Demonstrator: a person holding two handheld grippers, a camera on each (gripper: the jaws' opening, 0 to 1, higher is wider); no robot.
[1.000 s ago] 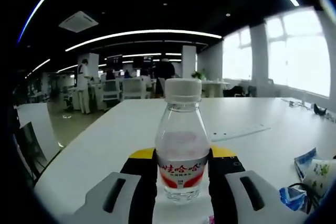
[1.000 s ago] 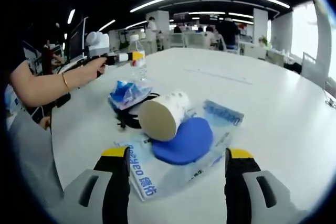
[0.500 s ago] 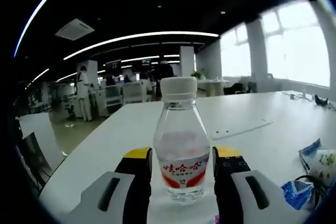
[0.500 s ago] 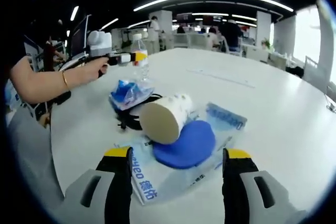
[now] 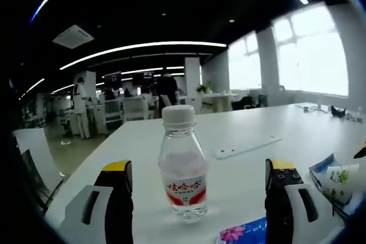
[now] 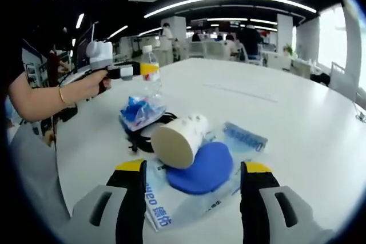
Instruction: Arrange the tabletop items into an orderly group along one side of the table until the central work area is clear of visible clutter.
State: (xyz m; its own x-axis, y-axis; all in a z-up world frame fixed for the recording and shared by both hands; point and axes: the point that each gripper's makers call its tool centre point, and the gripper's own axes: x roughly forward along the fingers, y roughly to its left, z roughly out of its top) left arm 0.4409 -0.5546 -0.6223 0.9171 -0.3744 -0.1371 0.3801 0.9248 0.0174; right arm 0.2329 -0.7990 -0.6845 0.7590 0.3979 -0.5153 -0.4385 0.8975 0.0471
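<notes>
Water bottle (image 5: pixel 182 175) stands upright near the table (image 5: pixel 240 141) edge, parked between the left gripper (image 5: pixel 197 198)'s released, spread jaws, while the right gripper (image 6: pixel 191 201) hangs open-jawed before the tipped paper cup (image 6: pixel 177 137).

Right gripper (image 6: pixel 191 198) low and near, jaws wide apart over a clear bag (image 6: pixel 197 190) — blue disc (image 6: pixel 203 167) on it, paper cup (image 6: pixel 177 138) tipped on its side across the disc. Farther left, a blue packet (image 6: pixel 137 111) over a black cable (image 6: pixel 140 138), then a water bottle (image 6: pixel 151 72) upright beside the left gripper (image 6: pixel 134 71) in a person's hand (image 6: pixel 91 86). White table (image 6: pixel 297 124) all round.
</notes>
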